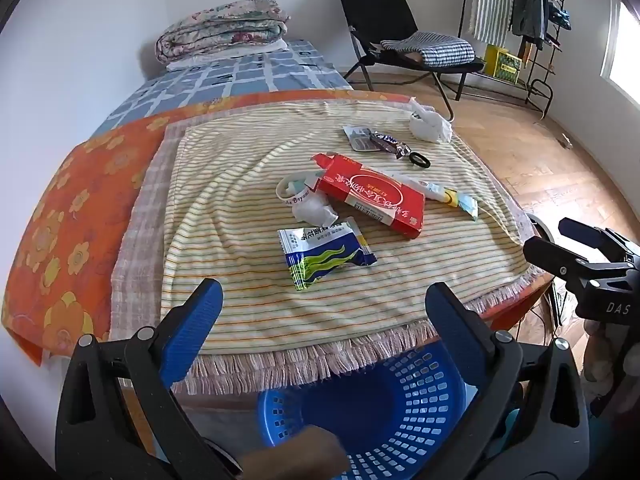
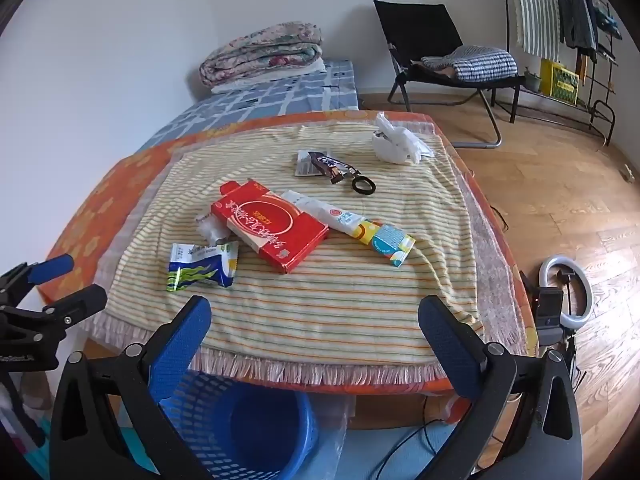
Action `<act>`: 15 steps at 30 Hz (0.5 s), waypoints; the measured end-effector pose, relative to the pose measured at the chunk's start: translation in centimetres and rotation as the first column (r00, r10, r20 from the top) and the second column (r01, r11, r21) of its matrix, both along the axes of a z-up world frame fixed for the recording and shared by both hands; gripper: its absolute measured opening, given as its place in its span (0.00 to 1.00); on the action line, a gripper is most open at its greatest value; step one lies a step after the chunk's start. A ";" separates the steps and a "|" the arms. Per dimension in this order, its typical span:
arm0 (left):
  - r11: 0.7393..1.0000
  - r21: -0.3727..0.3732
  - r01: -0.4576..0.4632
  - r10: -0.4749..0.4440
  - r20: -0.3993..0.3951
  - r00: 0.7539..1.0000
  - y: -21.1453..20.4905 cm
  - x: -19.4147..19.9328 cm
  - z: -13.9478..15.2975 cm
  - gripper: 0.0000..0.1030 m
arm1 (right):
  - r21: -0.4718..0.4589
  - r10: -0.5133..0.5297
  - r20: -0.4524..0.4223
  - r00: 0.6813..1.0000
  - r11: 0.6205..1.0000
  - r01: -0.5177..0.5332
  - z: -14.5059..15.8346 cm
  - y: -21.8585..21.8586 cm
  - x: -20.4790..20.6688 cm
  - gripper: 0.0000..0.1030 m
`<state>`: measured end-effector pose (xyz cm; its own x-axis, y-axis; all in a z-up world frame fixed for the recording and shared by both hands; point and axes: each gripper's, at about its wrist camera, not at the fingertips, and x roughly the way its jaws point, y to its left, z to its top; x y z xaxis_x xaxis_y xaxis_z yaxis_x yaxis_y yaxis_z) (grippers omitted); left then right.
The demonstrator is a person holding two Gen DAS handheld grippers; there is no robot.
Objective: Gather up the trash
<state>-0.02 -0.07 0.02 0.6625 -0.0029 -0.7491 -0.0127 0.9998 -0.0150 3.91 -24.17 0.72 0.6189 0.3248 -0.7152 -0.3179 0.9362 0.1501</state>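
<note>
Both grippers hung over the near edge of the table, tilted down toward it, nothing yet picked up. Left gripper (image 1: 324, 312) had its jaws spread wide and empty; right gripper (image 2: 316, 328) the same, wide and empty. Trash lay scattered on the striped cloth (image 1: 248, 184): a blue-and-green snack wrapper (image 1: 324, 256) nearest the edge, a red carton (image 1: 372, 200) behind it with a crumpled white tissue (image 1: 314, 210) just beside its left end, a long white-and-yellow sachet (image 2: 352, 228) to the right, a dark candy wrapper (image 2: 330, 166) and a white plastic bag (image 2: 398, 140) farther back. The blue basket (image 1: 400, 408) stood on the floor below the table edge, apparently still empty. Risks, as judged: the wrapper lay flat on loose cloth, so closing pads could pinch the fabric with it and drag the whole cloth, shifting everything. The tissue touching the carton could be nudged off when the carton was taken. A thin wrapper might slip from the pads before reaching the basket. The two grippers sat close together and could collide.
</note>
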 end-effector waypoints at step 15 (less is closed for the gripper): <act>1.000 -0.007 -0.003 0.002 -0.017 1.000 0.7 0.1 -1.2 1.00 | 0.007 0.028 -0.005 1.000 1.000 -0.028 -0.2 0.9 0.3 1.00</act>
